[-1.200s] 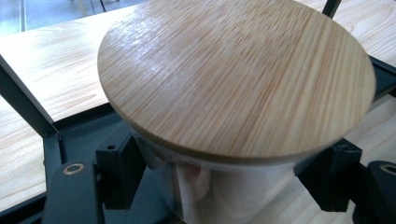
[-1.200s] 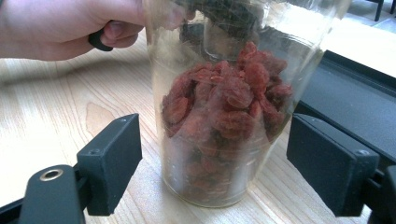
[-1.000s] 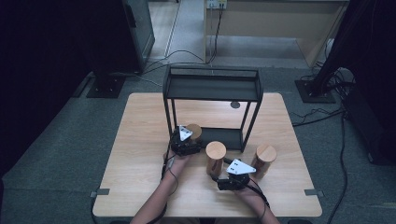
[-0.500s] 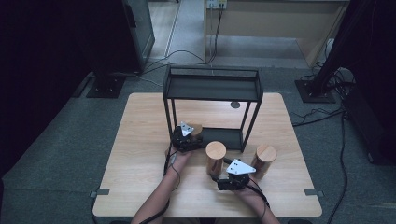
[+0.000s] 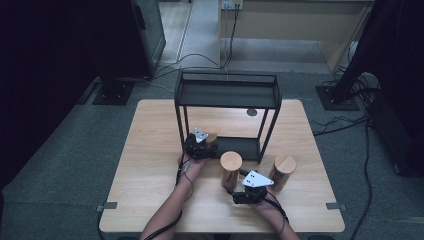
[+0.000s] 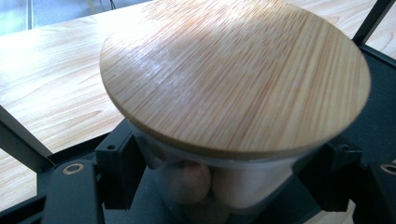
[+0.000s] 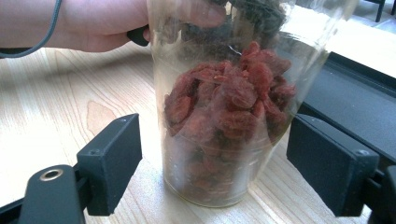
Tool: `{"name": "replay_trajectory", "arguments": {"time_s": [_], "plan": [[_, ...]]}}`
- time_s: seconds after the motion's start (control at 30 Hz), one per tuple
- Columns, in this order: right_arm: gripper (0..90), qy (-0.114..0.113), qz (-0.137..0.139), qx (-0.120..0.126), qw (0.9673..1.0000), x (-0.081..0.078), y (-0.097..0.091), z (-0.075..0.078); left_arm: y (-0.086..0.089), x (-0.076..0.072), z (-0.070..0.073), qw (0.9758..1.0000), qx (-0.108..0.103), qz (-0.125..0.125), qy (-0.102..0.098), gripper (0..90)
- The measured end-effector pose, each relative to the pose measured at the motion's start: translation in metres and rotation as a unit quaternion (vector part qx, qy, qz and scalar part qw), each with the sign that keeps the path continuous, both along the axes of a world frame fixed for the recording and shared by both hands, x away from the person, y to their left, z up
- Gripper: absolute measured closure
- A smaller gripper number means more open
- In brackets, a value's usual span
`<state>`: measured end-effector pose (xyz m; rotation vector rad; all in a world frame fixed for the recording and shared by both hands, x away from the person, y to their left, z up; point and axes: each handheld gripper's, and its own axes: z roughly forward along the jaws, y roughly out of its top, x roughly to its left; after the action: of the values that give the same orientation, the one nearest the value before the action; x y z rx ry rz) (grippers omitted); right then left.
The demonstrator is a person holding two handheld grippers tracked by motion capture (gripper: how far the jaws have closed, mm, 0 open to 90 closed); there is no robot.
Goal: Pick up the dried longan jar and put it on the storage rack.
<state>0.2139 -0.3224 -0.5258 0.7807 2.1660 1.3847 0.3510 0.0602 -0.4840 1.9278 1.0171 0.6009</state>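
Bamboo caps the clear glass jar (image 6: 233, 74) that the left hand-held gripper (image 5: 200, 145) clamps by its sides, at the lower shelf of the black metal rack (image 5: 227, 95) on the pale wooden tabletop (image 5: 150, 150). The right hand-held gripper (image 5: 248, 192) has its jaws apart on either side of a second clear jar of red dried berries (image 7: 224, 112), without touching it. A third bamboo-lidded jar (image 5: 283, 170) stands just beside.
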Motion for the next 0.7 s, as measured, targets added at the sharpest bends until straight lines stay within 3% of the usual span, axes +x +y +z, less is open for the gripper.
{"name": "replay_trajectory", "arguments": {"time_s": [0.23,0.37,0.7], "plan": [[18.0,0.0,-0.001,-0.002,1.0,-0.0002,0.0001,0.0003,-0.002,-0.001,-0.0004,1.0,0.003,0.001,-0.001,25.0],[18.0,0.001,-0.002,0.0,1.0,-0.0003,-0.0003,0.0002,-0.0084,-0.003,-0.0012,0.9998,0.016,0.008,0.0,21.7],[18.0,0.001,-0.001,-0.002,1.0,-0.0001,0.0001,0.0004,-0.0011,-0.0086,-0.0021,0.9998,-0.011,0.014,0.013,21.7]]}}
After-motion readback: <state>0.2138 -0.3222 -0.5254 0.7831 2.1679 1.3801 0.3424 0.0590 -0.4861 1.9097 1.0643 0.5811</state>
